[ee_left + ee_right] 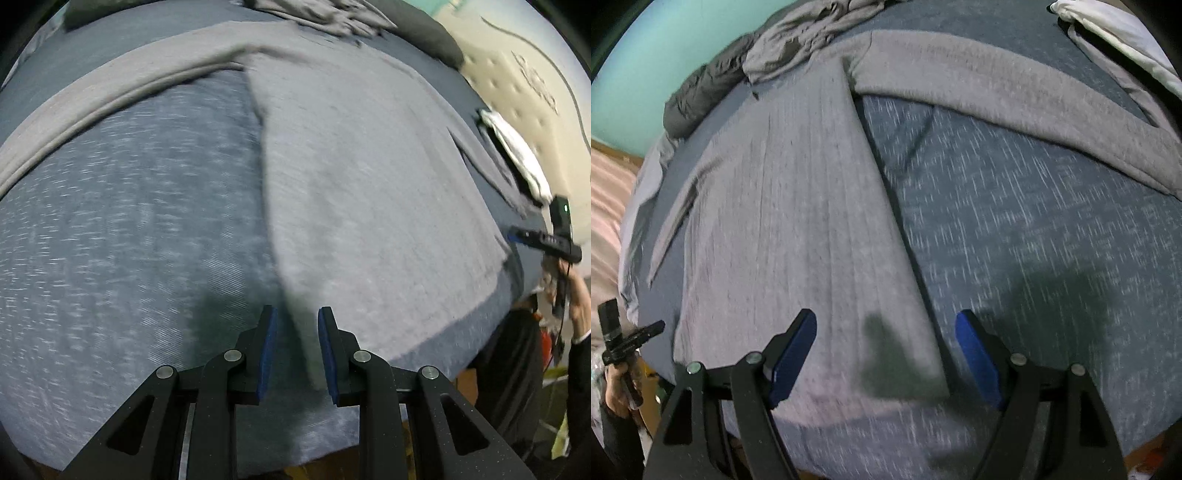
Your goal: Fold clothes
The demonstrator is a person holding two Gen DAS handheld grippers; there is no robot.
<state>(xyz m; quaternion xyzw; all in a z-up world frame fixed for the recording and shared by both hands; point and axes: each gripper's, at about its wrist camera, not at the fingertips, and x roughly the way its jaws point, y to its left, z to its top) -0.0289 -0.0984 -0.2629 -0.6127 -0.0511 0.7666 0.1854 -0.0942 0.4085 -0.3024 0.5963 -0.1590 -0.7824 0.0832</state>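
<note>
Grey sweater (pixel 798 221) blurred, far sleeve cut off by frame edge

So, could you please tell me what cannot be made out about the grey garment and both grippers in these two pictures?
- Left wrist view: whether the left gripper pinches the grey long-sleeved garment's edge; motion blur smears it.
- Right wrist view: the garment's sleeve end, cut off by the picture edge.
- Both views: the crumpled grey cloth pile, too distorted to identify.
- Right wrist view: the open right gripper's height above the garment.
</note>
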